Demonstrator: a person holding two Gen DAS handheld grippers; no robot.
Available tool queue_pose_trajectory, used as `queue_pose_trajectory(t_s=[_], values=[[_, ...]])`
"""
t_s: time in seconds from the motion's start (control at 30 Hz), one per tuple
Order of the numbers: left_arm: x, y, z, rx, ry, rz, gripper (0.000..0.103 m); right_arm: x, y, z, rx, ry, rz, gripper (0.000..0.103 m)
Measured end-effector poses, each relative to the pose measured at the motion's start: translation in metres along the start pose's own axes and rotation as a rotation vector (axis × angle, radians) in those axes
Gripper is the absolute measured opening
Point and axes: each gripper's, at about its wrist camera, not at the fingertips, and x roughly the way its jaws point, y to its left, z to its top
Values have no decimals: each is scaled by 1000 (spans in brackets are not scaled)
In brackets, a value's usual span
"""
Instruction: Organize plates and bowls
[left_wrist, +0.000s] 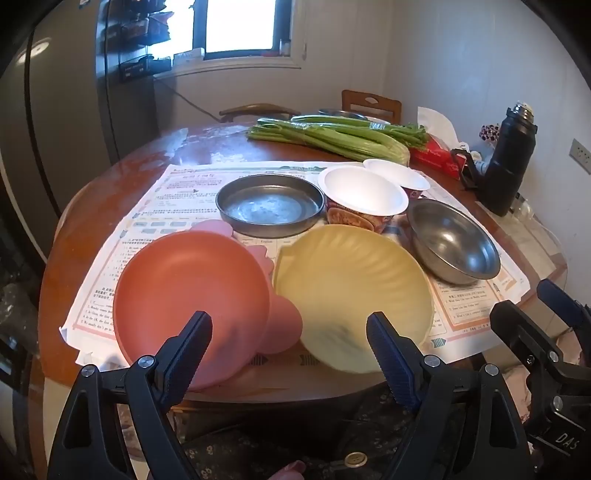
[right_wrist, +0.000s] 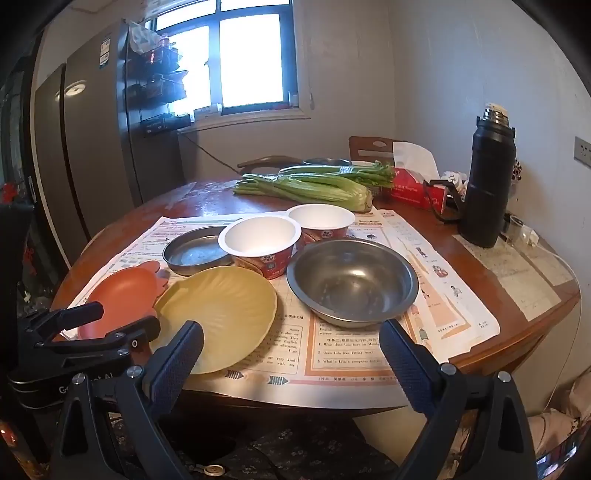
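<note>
On the newspaper-covered table lie an orange fish-shaped plate (left_wrist: 188, 280) (right_wrist: 122, 295), a yellow shell-shaped plate (left_wrist: 351, 291) (right_wrist: 221, 314), a flat metal pan (left_wrist: 269, 208) (right_wrist: 197, 251), a steel bowl (left_wrist: 452, 240) (right_wrist: 352, 282) and two white-lined paper noodle bowls (left_wrist: 364, 197) (right_wrist: 260, 240), (left_wrist: 397, 173) (right_wrist: 321, 219). My left gripper (left_wrist: 290, 332) is open and empty, at the table's near edge between the orange and yellow plates. My right gripper (right_wrist: 291, 343) is open and empty, near the front edge before the yellow plate and steel bowl.
Celery (left_wrist: 332, 138) (right_wrist: 306, 184) lies at the back of the round wooden table (left_wrist: 110, 199). A red tissue box (right_wrist: 413, 188) and a tall black thermos (left_wrist: 509, 158) (right_wrist: 487, 181) stand at the right. Chairs, a fridge (right_wrist: 74, 155) and a window are behind.
</note>
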Motion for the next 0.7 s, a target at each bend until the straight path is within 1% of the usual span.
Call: queue_pose_trajectory(t_s=[0.07,0.1,0.13,0.2,0.23,0.33,0.7], values=[[3,-5,-1,6,18,4,86,-1,3,1,-6,4,1,96],[7,-3,3,-1,42,-4,86,-2,5,1,-10,7,-1,96],[7,-2,3,-4,45,-12,86,1,8,1,-5,19,-2,96],[8,-3,2,4,55,-11,86,3,-3,-2,45,23,28,96],[6,-6,3,7,59,-6,86,3,-6,-3,47,21,31,96],[5,-7,4,13,60,-4,86,2,-8,-7,48,16,28,96],[6,-9,4,20,71,-7,86,6,-8,-5,49,45,23,95]])
